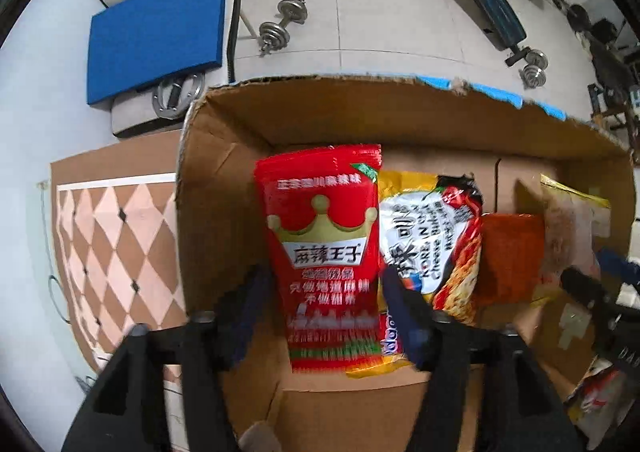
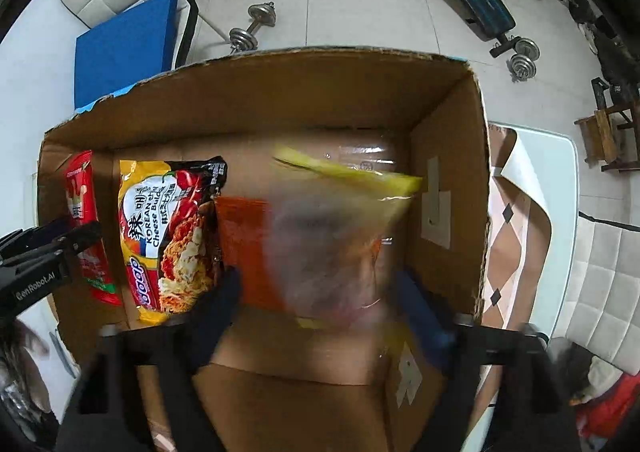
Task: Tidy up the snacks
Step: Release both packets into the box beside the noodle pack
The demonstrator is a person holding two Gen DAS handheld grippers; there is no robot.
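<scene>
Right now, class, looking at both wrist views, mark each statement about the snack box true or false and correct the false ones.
1. The red crown packet lies inside the cardboard box. True.
2. The noodle packet sits on the floor outside the box. False: it lies in the box, beside the red packet.
3. The left claw is clamped shut. False: its fingers stand apart, either side of the red packet.
4. A dumbbell lies on the tiled floor. True.
</scene>
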